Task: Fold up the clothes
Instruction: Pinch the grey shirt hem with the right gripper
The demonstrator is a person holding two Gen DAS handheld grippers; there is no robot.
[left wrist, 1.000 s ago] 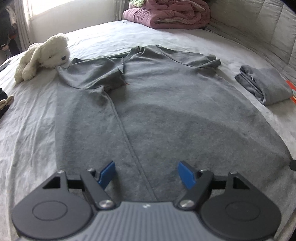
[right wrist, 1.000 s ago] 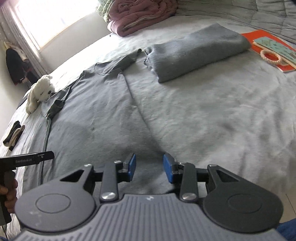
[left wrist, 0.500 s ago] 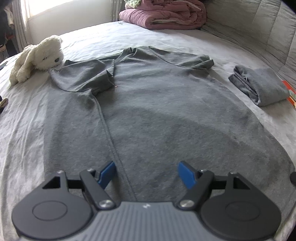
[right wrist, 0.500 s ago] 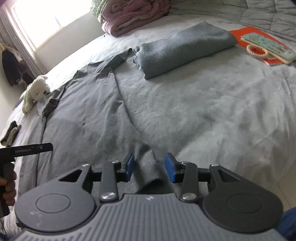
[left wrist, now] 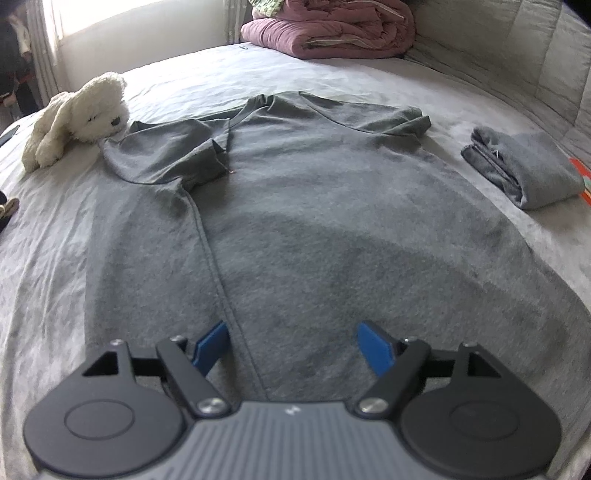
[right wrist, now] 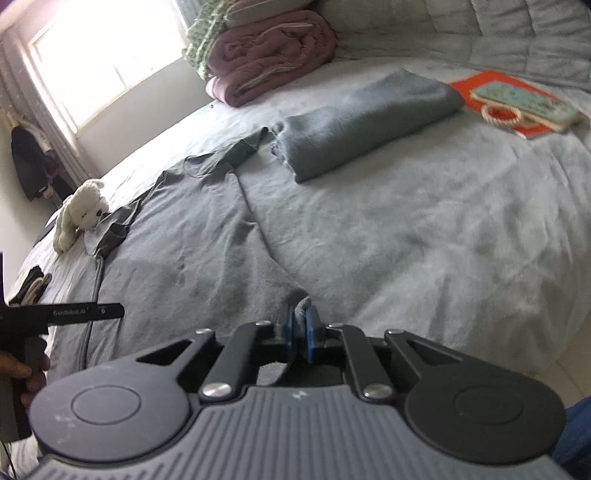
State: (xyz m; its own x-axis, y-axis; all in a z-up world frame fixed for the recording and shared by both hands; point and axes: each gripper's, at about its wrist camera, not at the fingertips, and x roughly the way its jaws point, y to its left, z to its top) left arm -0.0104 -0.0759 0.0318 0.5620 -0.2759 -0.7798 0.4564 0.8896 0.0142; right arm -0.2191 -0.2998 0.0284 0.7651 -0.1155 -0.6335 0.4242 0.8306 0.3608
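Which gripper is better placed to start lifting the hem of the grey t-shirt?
Right. The right gripper is closing on the t-shirt hem, fabric bunched between its pads. The left gripper hangs open above flat cloth.

We're looking at a home bedroom: a bed (left wrist: 461, 92) is stretching ahead of the tool, rolled quilts (left wrist: 332, 27) and a plush dog (left wrist: 77, 114) lying beyond, window (right wrist: 99, 70) glowing.

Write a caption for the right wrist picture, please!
Right gripper closing on the grey T-shirt's hem on the bed.
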